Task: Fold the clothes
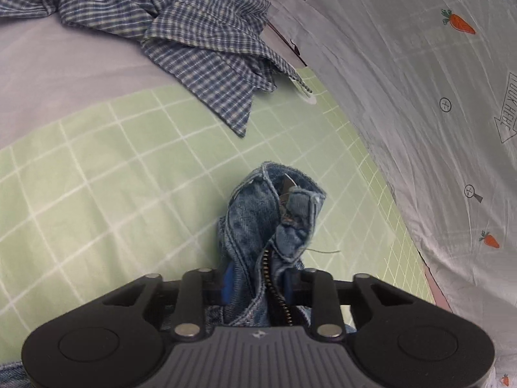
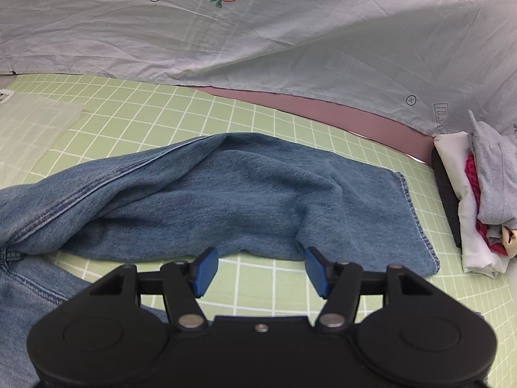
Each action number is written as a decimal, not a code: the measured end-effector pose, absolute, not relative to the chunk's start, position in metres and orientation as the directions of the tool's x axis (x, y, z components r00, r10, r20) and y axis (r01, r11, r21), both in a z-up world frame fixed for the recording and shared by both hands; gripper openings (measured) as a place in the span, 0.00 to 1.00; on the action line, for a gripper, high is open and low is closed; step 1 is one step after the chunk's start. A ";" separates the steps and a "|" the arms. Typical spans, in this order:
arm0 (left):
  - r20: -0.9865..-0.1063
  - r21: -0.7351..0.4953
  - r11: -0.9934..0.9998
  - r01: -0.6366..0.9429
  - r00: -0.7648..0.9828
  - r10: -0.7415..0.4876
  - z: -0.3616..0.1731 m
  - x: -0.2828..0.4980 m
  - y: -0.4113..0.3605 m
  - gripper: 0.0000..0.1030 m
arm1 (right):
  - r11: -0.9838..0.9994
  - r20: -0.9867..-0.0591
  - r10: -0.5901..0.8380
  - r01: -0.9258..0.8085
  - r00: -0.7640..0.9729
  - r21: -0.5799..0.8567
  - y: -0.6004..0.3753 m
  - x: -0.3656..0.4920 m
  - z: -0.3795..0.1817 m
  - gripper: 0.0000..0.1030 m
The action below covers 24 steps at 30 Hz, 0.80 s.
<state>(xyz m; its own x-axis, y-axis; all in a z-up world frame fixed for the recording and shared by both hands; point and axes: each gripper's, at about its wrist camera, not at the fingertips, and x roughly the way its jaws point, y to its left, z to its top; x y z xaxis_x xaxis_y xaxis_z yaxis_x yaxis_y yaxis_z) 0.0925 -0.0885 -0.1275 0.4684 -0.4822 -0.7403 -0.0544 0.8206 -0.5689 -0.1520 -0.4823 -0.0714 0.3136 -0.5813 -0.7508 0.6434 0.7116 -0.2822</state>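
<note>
My left gripper (image 1: 258, 286) is shut on the bunched waistband of the blue jeans (image 1: 274, 213), with the zipper showing between the fingers. It holds the denim above the green checked sheet (image 1: 106, 174). In the right wrist view a jeans leg (image 2: 245, 194) lies rumpled across the sheet, its hem at the right. My right gripper (image 2: 258, 270) is open and empty, just in front of the near edge of that leg, with blue pads (image 2: 204, 271) on either side.
A crumpled blue checked shirt (image 1: 181, 35) lies at the far side of the sheet. A white carrot-print cloth (image 2: 290, 42) hangs along the back. A stack of folded clothes (image 2: 478, 200) sits at the right edge.
</note>
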 end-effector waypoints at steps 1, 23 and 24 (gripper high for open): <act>-0.728 -0.577 0.816 -0.043 0.481 -0.489 -0.122 0.093 -0.091 0.23 | 0.713 -0.750 -0.581 0.642 0.316 -0.281 -0.481 -0.151 -0.071 0.58; -0.674 -0.450 0.890 -0.078 0.683 -0.281 -0.044 0.060 -0.096 0.82 | 0.590 -0.763 -0.565 0.800 0.315 -0.107 -0.514 -0.204 -0.070 0.67; -0.674 -0.441 0.895 -0.060 0.681 -0.287 -0.043 0.055 -0.103 0.84 | 0.578 -0.765 -0.561 0.811 0.317 -0.088 -0.515 -0.211 -0.071 0.68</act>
